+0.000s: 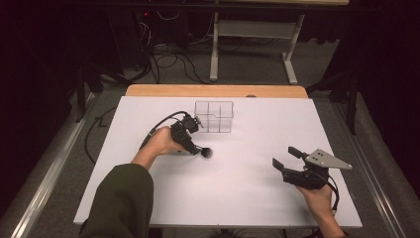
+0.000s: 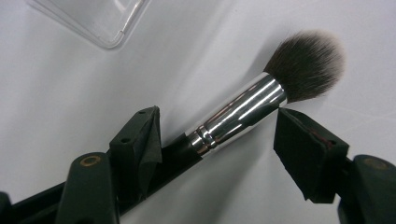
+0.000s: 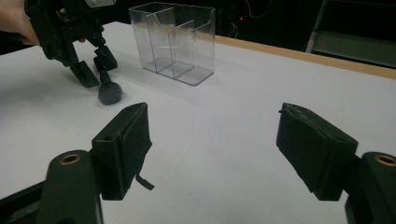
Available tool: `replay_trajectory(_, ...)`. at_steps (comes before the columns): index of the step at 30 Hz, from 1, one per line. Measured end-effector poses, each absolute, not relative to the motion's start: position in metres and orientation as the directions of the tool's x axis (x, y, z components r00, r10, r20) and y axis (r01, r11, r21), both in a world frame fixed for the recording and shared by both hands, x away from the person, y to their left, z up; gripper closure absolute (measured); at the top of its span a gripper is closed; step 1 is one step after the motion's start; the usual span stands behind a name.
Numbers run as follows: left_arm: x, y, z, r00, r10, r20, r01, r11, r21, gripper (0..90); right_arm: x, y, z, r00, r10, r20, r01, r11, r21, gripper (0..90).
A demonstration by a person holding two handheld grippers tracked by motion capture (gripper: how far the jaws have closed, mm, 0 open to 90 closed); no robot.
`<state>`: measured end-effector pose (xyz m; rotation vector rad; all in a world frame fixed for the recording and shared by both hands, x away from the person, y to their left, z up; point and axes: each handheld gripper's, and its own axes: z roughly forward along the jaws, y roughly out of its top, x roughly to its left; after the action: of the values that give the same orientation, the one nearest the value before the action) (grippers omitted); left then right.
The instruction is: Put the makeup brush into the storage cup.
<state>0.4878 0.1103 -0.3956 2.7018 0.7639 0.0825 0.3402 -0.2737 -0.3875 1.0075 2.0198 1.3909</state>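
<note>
A makeup brush [image 1: 204,151] with a black handle, silver ferrule [image 2: 243,109] and dark bristle head [image 3: 110,93] lies on the white table. My left gripper [image 1: 195,148] is lowered over it, and the brush sits slantwise between the jaws. In the left gripper view [image 2: 219,119] the pads stand on either side of the ferrule and handle with room left, so the jaws are open. My right gripper [image 1: 285,156] rests low at the table's right, open with nothing between its pads [image 3: 212,121]. A clear divided organizer [image 1: 214,116] stands upright just beyond the left gripper.
The white table top [image 1: 223,193] has a wooden strip [image 1: 213,90] along its far edge. Beyond it are a desk frame [image 1: 250,34] and cables [image 1: 168,59] on the floor. The left gripper's cable [image 1: 161,121] loops across the table.
</note>
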Motion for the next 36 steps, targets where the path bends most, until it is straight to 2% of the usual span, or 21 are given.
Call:
replay_trajectory(15,0.481,0.109,-0.395,0.852,0.523,-0.037,0.506,-0.803,0.315,43.7,0.34,-0.273,-0.388,-0.613,0.79,0.008,0.295,0.219,0.93,27.8)
replay_trajectory(36,0.474,0.115,-0.399,0.841,0.539,-0.041,0.524,-0.795,0.305,53.6,0.34,-0.273,-0.388,-0.614,0.79,0.006,0.293,0.22,0.93,27.9)
